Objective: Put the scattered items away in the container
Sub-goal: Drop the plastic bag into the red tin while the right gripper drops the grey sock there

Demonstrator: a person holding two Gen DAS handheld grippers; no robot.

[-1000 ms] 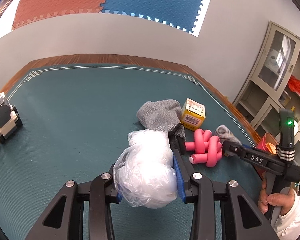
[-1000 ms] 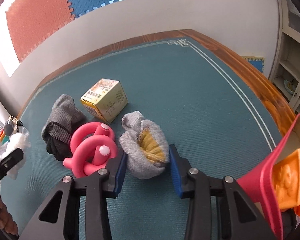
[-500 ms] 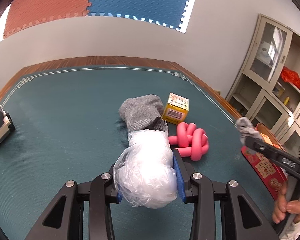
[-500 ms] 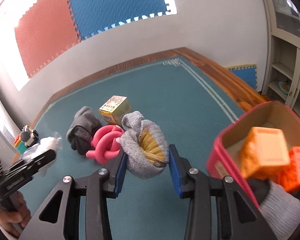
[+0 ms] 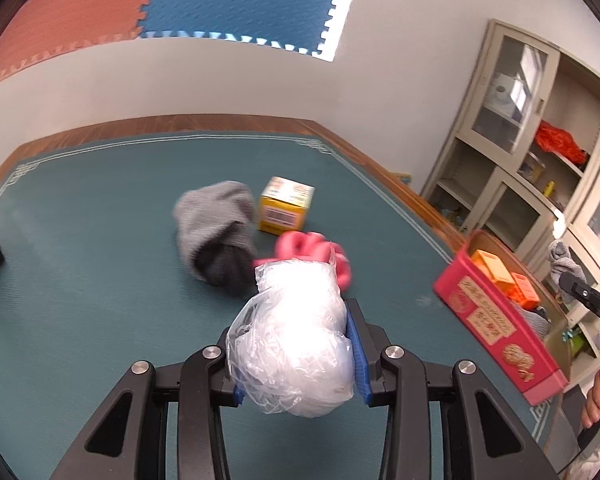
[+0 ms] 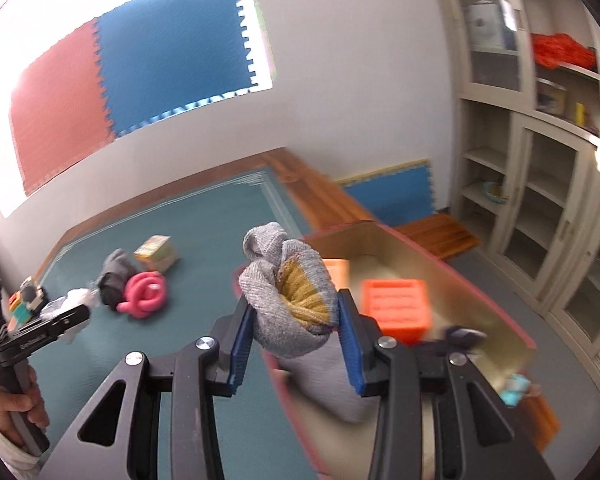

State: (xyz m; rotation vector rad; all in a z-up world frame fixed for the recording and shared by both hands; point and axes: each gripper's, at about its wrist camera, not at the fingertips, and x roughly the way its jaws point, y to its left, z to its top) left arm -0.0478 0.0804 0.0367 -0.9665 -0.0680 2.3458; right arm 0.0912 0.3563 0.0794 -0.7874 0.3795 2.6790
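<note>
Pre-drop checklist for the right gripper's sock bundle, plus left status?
1. Right gripper grip on sock bundle: ok, pads clamp both sides.
2. Bundle over the box opening: ok by the right wrist view; height above the contents cannot tell.
3. Room in box: ok, orange blocks and a grey sock sit inside, bare floor shows at the far end.
4. Left gripper grip on plastic bag: ok, held off the mat.
5. Left gripper clear of box: ok, box lies to its right.
6. Left on mat: grey sock, yellow carton, pink tube: not ok.
</note>
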